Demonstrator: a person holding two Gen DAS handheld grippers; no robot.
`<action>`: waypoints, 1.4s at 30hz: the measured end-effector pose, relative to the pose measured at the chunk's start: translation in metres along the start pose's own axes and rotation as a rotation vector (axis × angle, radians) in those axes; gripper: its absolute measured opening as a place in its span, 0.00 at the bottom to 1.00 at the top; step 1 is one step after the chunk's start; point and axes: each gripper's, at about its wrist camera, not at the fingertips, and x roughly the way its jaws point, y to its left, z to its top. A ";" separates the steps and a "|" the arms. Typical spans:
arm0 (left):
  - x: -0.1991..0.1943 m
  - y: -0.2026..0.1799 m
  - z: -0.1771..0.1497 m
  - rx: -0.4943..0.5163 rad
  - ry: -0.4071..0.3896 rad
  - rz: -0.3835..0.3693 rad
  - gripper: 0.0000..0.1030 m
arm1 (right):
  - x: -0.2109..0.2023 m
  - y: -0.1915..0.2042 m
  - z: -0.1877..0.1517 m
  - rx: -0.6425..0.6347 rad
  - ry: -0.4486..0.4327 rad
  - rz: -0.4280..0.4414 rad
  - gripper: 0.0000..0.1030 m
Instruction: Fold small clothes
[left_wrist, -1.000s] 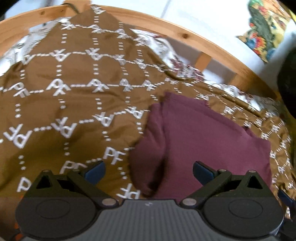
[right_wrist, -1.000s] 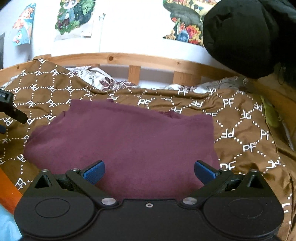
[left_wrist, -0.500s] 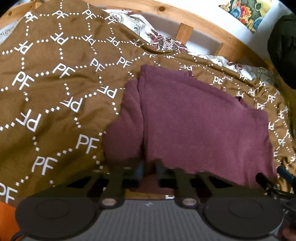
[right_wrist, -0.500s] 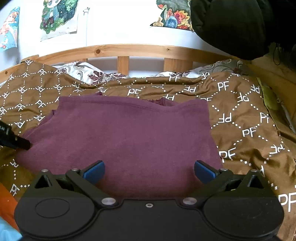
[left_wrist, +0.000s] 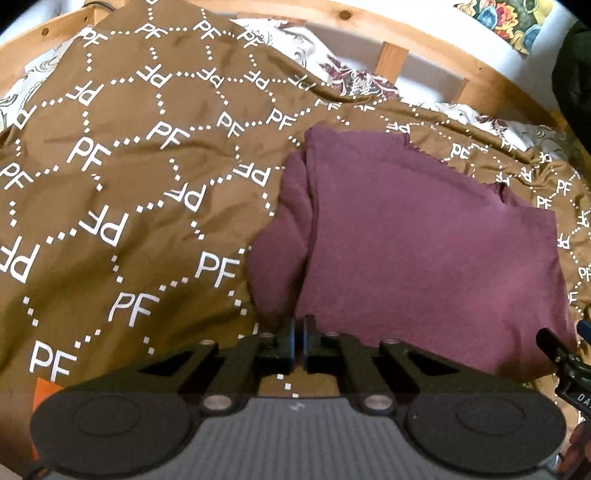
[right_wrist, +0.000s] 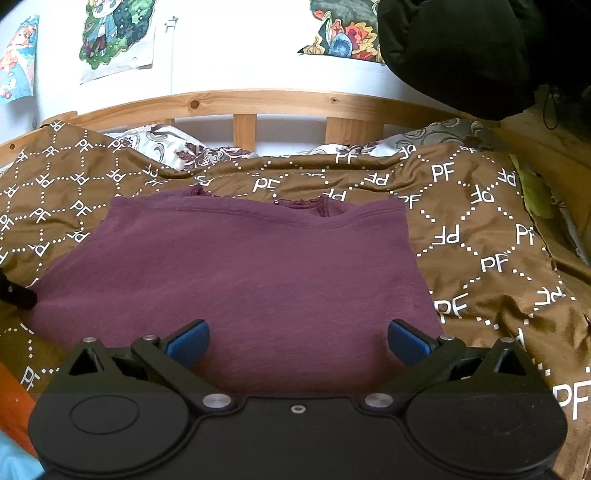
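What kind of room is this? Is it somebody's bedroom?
Most likely a bedroom. A maroon top lies on a brown bedspread printed with white letters, a wooden bed rail runs behind it, a patterned pillow peeks out, and cartoon posters hang on the white wall.

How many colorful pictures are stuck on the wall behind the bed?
3 in the right wrist view: a blue one at the far left edge, a green one beside it, and a flowery one partly hidden behind a black bundle. More may be hidden.
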 end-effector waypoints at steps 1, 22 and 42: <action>0.001 0.000 0.000 0.006 0.004 0.004 0.02 | 0.000 0.000 0.000 -0.001 0.000 0.000 0.99; 0.003 0.010 0.019 -0.043 -0.167 0.005 0.99 | 0.008 0.031 -0.001 -0.151 -0.092 -0.006 0.99; 0.053 0.033 0.024 -0.219 0.009 -0.014 0.99 | 0.040 0.056 -0.007 -0.235 -0.037 -0.017 0.99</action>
